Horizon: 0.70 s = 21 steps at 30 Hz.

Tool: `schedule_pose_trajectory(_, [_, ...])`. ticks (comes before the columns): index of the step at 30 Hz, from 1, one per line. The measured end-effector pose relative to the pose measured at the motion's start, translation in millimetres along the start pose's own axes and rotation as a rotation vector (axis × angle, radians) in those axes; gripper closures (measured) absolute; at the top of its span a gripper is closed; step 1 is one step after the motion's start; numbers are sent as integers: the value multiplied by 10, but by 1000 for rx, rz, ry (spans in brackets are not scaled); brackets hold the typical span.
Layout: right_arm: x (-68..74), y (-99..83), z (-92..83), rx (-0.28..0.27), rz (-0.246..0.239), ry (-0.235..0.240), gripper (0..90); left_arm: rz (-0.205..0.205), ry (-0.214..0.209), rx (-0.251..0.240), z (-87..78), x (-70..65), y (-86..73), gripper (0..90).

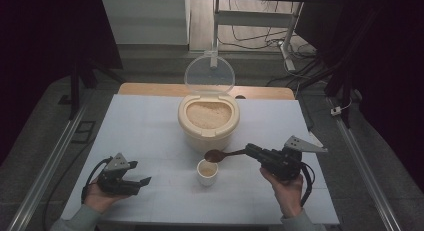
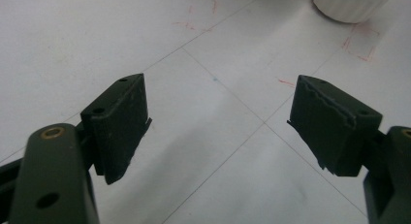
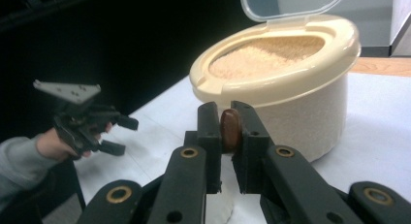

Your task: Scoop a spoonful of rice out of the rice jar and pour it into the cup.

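Spoon point(image 1: 220, 154) sits clamped in your right gripper point(image 1: 248, 150), bowl just above the cup point(image 1: 207, 172); tip it slowly there. Keep your left gripper point(image 1: 142, 173), jaws wide and holding nothing, well left of the cup.

Dim room, high view grainy w/ dark, murky edges; the white table point(image 1: 150, 136) is the brightest patch. Left gripper view soft, washed-out, faint shadow under the jaws. Right gripper view: near jaws blurred, black backdrop.

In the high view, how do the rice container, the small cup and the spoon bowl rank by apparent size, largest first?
1. rice container
2. small cup
3. spoon bowl: it looks only slightly smaller than the cup, and it is raised nearer the camera, so this order is unsure.
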State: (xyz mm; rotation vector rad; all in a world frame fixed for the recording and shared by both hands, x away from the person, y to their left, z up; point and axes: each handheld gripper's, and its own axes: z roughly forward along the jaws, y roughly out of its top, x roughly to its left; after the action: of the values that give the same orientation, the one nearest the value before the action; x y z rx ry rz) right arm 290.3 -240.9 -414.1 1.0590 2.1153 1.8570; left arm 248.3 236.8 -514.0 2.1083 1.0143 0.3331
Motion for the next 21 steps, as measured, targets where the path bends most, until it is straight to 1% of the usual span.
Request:
schedule_pose_trajectory(3, [-49,40,-90,-22,14,11,828,0,0,1,1,3,-1,214])
schedule_pose_trajectory(9, [-78,152,-275,-9,-18,28,828,0,1,0,2,0,1,215])
schedule_pose_trajectory(11, [-93,200,-327,14,-24,45,828,-3,-1,-2,1,2,1,214])
schedule_pose_trajectory(13, [-106,243,-364,48,-31,38,828,-4,0,-2,0,5,0,214])
schedule_pose_trajectory(14, [-117,262,-373,70,-35,43,828,-5,-1,-1,1,6,0,214])
schedule_pose_trajectory(15, [-124,278,-378,91,-34,43,828,-5,-1,-1,1,6,0,214])
schedule_pose_trajectory(21, [-130,316,-363,164,-51,57,828,-3,-1,0,3,5,0,214])
